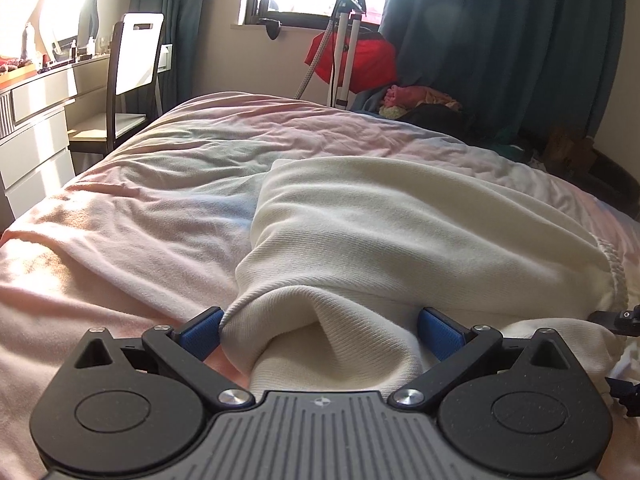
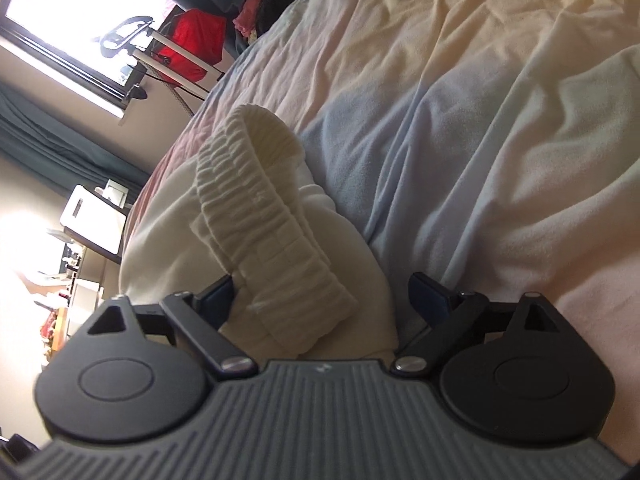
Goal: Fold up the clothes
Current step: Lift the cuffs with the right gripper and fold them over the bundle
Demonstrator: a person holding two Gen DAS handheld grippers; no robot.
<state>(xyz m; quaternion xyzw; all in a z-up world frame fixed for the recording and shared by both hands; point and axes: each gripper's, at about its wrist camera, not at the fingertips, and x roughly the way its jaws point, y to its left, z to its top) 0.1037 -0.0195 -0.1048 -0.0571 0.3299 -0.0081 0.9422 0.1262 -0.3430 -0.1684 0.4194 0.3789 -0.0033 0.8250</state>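
**Cream Knit Garment: Handling Properties and Position Relative to Each Claw**

Because the cream garment [image 1: 360, 232] is a ribbed knit, it should be treated as soft, limp and fairly light; it will sag and stretch wherever it is unsupported, and it is not fragile. It lies on the bed [image 1: 140, 208], spread over a pastel fleece blanket, with its near end bunched toward both devices.

Recommended hold points, as a judgement: the gathered elastic waistband [image 2: 260, 216] is the thickest and least stretchy part, so it should resist slipping between the pads. A single layer of the plain knit is likelier to pull loose.

Left claw [image 1: 320, 328]: the jaws stand wide apart. A rolled fold of the garment sits between the blue pads [image 1: 202, 330], touching the left-hand pad, with a gap before the other. Nothing is clamped.

Right claw [image 2: 320, 300]: the jaws also stand wide apart. The waistband runs diagonally into the gap and lies against the left-hand finger; the opposite finger is clear of the cloth. Nothing is clamped.

Beyond the bed stand a chair [image 1: 134, 68] and a garment steamer [image 1: 346, 40] under the window.
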